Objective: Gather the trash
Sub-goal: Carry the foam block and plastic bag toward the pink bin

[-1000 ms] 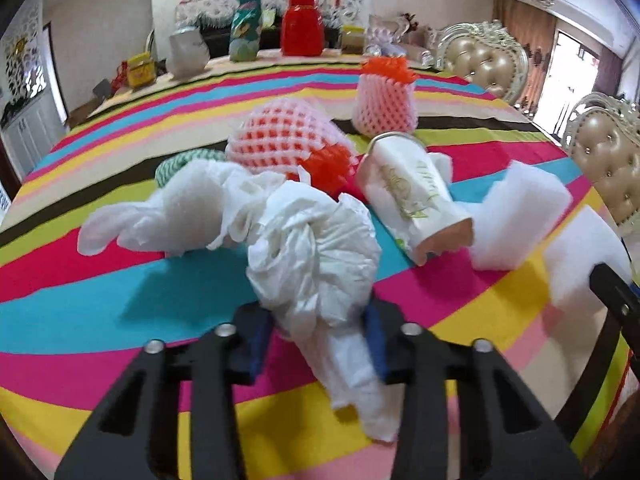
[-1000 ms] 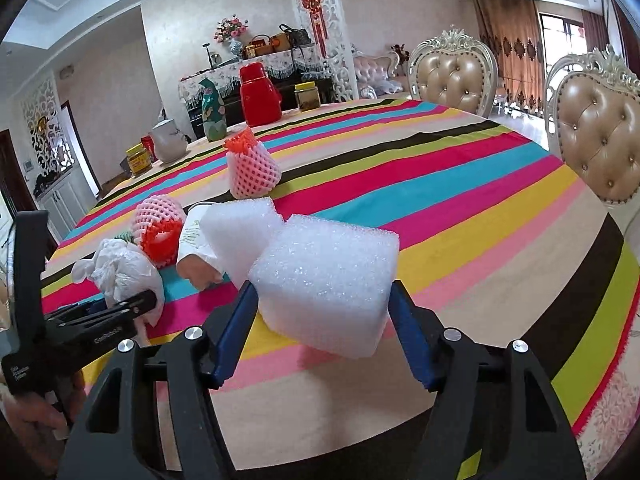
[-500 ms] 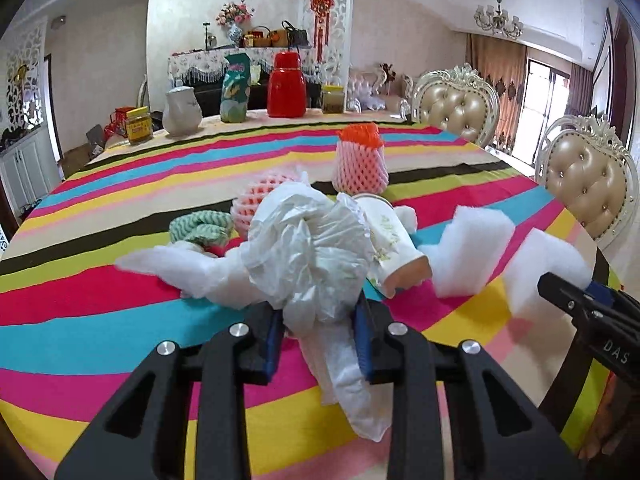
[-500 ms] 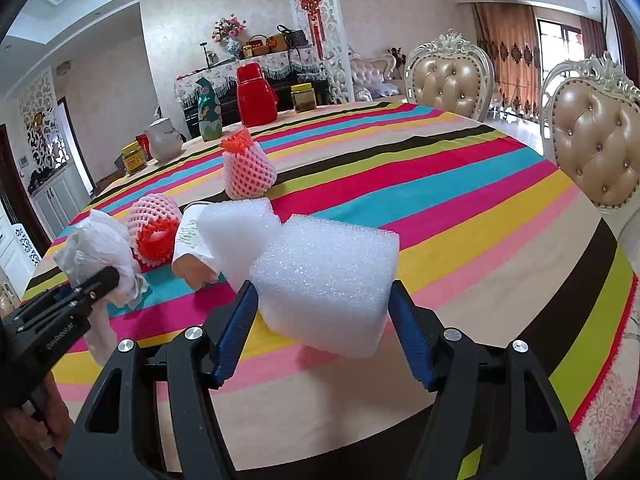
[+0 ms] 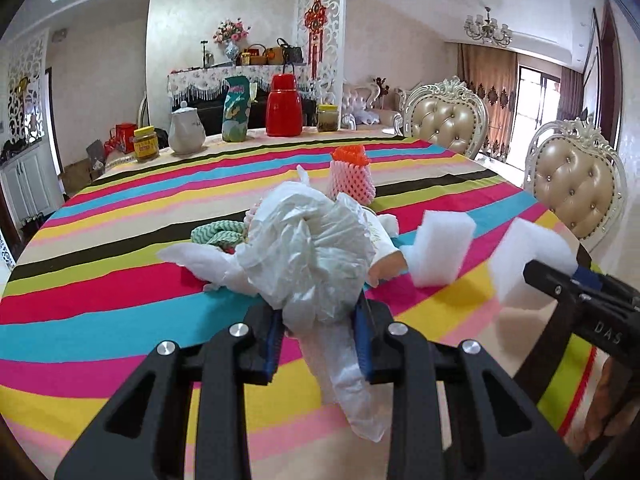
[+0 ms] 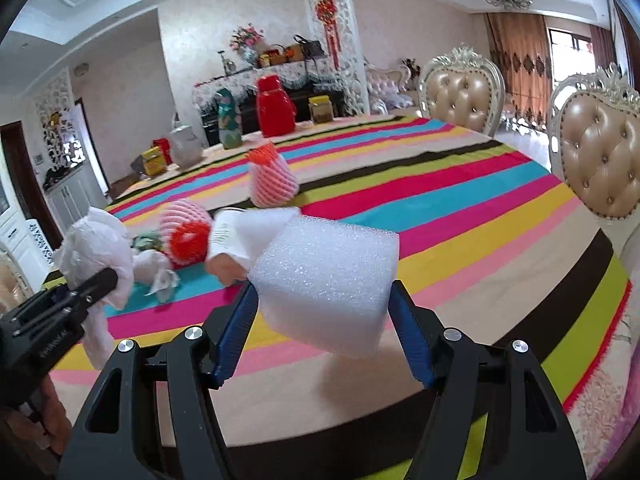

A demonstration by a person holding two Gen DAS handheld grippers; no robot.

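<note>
The left gripper [image 5: 320, 332] is clamped on a crumpled white plastic bag [image 5: 308, 252], its blue pads pressed into the bundle and a tail of bag hanging below them over the worktop [image 5: 100, 320]. The right gripper [image 6: 324, 320] is pinched on a white foam block [image 6: 328, 280], held clear of the striped cloth. A second foam block [image 5: 440, 248] and a green zigzag net [image 5: 216, 234] are shown clearly only in the left wrist view. In the right wrist view a pink foam net with a red end [image 6: 186, 232] is seen beside a tipped paper cup [image 6: 228, 240], mostly hidden behind the bag in the other view. An upright pink net sleeve [image 5: 350, 178] is seen farther back, well apart from both grippers.
</note>
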